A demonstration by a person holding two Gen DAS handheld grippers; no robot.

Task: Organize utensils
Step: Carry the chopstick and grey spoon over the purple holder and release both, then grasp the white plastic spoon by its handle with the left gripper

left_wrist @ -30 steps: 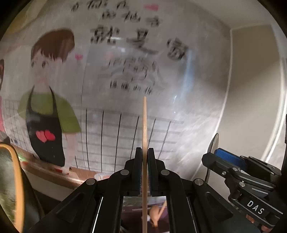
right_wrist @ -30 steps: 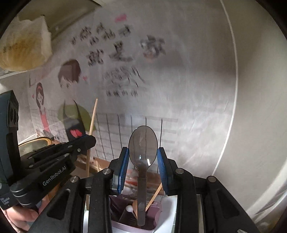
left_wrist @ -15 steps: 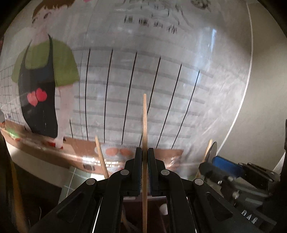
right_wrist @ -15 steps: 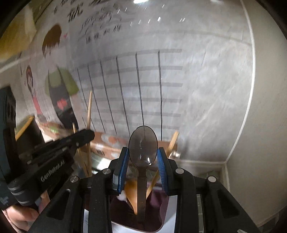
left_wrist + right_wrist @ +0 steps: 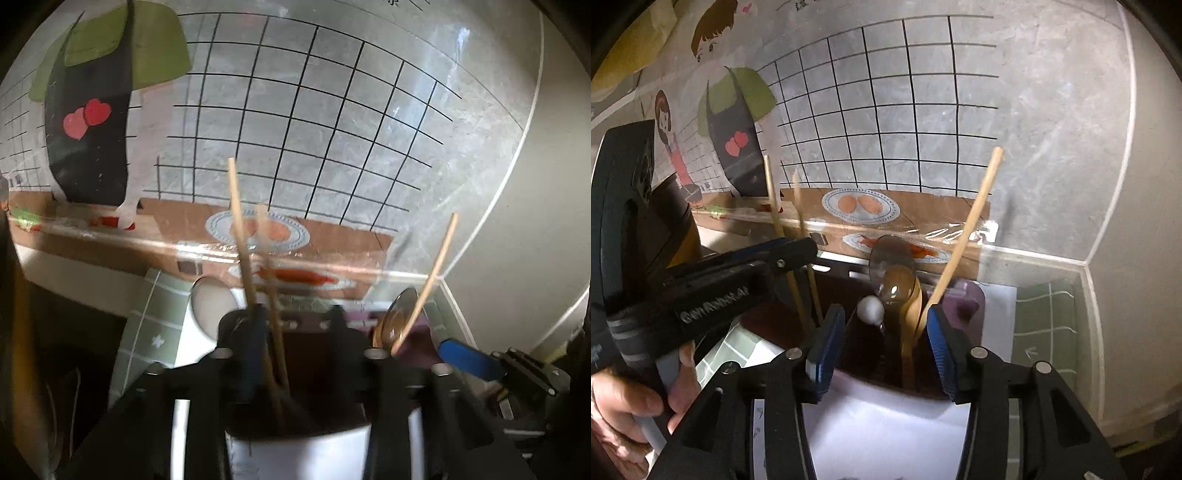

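Observation:
A white utensil holder (image 5: 886, 417) with a dark inside stands below both grippers; it also shows in the left wrist view (image 5: 295, 446). My left gripper (image 5: 295, 328) is open above it, two wooden chopsticks (image 5: 243, 251) standing loose between its jaws. My right gripper (image 5: 882, 343) is open over the holder. A clear dark plastic spoon (image 5: 892, 266), a wooden spoon (image 5: 910, 310) and a third chopstick (image 5: 964, 236) stand in the holder between its jaws. A small white round-topped utensil (image 5: 870, 309) sits there too.
A cartoon kitchen poster (image 5: 849, 110) under clear film covers the wall right behind the holder. A grey wall corner (image 5: 1145, 184) is at the right. A green checked cloth (image 5: 1045, 321) lies on the counter. A white object (image 5: 212, 306) sits left of the holder.
Both grippers lowered toward the holder and opened. The chopstick left my left gripper and the clear spoon left my right gripper; both now stand in the holder.

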